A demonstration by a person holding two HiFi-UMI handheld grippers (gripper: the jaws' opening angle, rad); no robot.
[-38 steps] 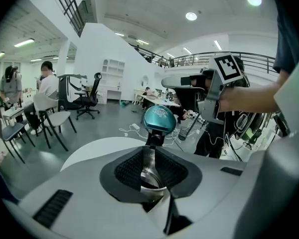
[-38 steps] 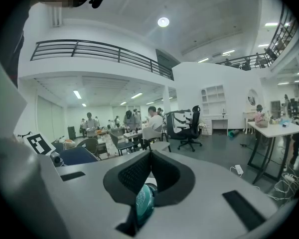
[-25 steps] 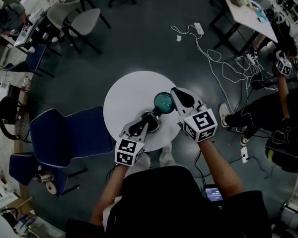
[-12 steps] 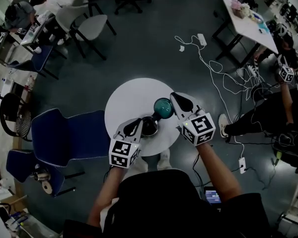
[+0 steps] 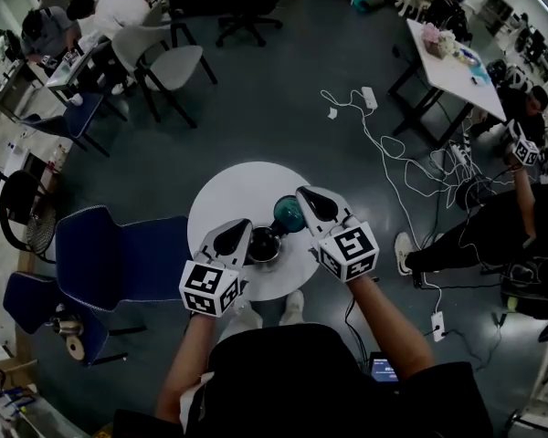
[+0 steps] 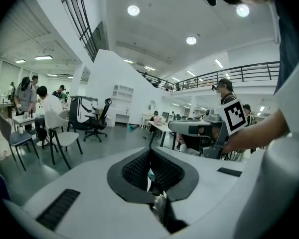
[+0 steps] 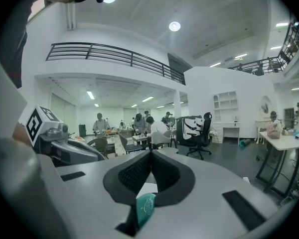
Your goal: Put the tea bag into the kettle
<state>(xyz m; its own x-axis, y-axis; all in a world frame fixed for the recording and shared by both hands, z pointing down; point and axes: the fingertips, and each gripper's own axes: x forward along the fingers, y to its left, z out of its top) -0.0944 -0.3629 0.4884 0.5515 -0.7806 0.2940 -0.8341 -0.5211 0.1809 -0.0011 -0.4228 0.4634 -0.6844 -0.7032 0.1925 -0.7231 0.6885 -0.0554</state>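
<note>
On the small round white table (image 5: 233, 190) stands a round teal kettle (image 5: 288, 213), with a dark round piece (image 5: 263, 244) with a shiny inside just left of it. My right gripper (image 5: 304, 196) hovers at the kettle's right side, shut on a teal tea bag (image 7: 145, 207) that hangs below its jaws (image 7: 150, 153). My left gripper (image 5: 239, 232) sits just left of the dark piece. Its jaws (image 6: 149, 151) are shut, with a small metal piece (image 6: 160, 209) pinched low between them; what it belongs to is unclear.
A blue chair (image 5: 119, 254) stands at the table's left. White cables and a power strip (image 5: 370, 99) lie on the floor to the right. A seated person's legs (image 5: 457, 245) are at the right. More chairs (image 5: 173, 62) and desks stand at the back.
Both grippers have drawn slightly back toward me. The left gripper has slid left off the dark piece, so its shiny inside now shows. The right gripper stays beside the kettle.
</note>
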